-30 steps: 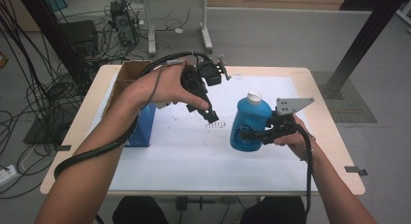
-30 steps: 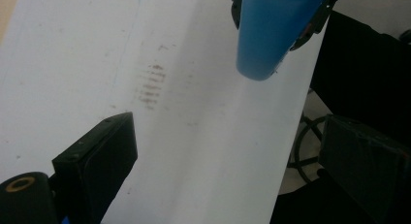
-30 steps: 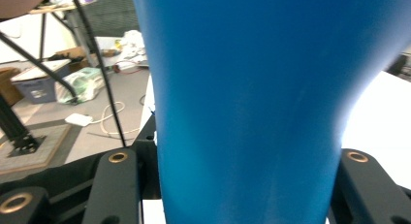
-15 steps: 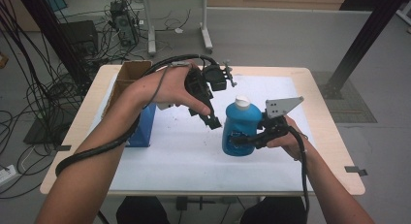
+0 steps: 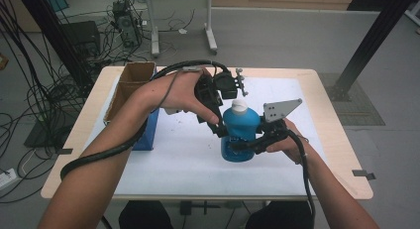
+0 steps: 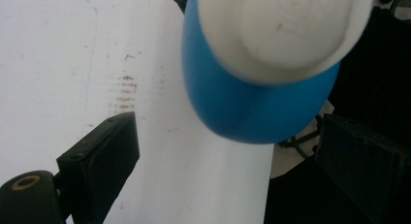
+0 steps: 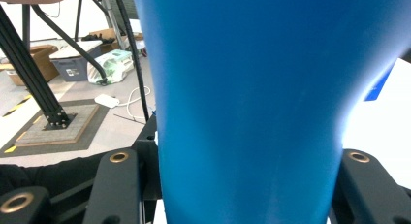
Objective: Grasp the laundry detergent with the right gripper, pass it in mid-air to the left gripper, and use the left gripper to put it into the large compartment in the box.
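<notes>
Right gripper (image 5: 242,145) clamps the blue bottle (image 5: 239,132) upright over the white mat (image 5: 183,159); left gripper (image 5: 222,132), jaws wide above its white cap (image 5: 239,106), could knock it askew

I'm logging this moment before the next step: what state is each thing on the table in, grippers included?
Blue bottle: upright, clamped around its body, white cap on.
Right gripper: shut on the blue bottle, jaws on either side of it.
Left gripper: open, jaws apart near the cap, not gripping it.
Cardboard box: open at the top, contents not visible.
White mat: lying flat, faint marks on it.
</notes>
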`<action>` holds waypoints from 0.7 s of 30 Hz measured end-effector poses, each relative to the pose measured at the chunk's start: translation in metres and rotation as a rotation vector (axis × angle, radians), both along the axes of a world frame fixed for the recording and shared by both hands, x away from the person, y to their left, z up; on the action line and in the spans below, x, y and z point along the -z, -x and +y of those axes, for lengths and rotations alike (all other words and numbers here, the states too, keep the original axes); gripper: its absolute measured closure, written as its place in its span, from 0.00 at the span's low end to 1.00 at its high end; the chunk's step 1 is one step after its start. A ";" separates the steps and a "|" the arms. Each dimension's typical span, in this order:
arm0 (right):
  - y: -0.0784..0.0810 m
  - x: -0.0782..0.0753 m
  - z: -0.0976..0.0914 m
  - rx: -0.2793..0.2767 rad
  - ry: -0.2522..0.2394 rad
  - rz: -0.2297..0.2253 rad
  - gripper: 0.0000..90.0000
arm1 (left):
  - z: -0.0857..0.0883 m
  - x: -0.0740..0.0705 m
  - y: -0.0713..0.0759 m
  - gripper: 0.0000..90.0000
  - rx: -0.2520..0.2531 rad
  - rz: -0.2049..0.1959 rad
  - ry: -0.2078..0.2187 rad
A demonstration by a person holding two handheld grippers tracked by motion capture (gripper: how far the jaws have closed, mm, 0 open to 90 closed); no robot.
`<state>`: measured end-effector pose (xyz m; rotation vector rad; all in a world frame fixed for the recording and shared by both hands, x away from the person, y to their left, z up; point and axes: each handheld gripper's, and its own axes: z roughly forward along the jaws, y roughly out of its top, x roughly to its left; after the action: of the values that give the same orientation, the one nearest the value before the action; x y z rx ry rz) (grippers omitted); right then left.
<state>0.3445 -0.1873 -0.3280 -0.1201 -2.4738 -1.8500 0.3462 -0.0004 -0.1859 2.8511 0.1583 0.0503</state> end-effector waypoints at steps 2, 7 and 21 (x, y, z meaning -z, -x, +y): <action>0.000 0.000 0.001 -0.006 -0.001 0.001 0.49 | -0.002 0.000 0.002 0.10 0.011 -0.005 -0.001; 0.002 -0.001 0.006 -0.016 0.001 -0.004 0.49 | -0.007 -0.001 0.005 0.10 0.030 -0.010 -0.005; 0.004 0.001 0.014 -0.026 0.019 -0.011 0.49 | -0.014 0.002 0.009 0.10 0.045 -0.005 0.008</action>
<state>0.3404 -0.1736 -0.3289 -0.0776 -2.4884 -1.8226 0.3374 -0.0142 -0.1876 2.8455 0.0932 0.0473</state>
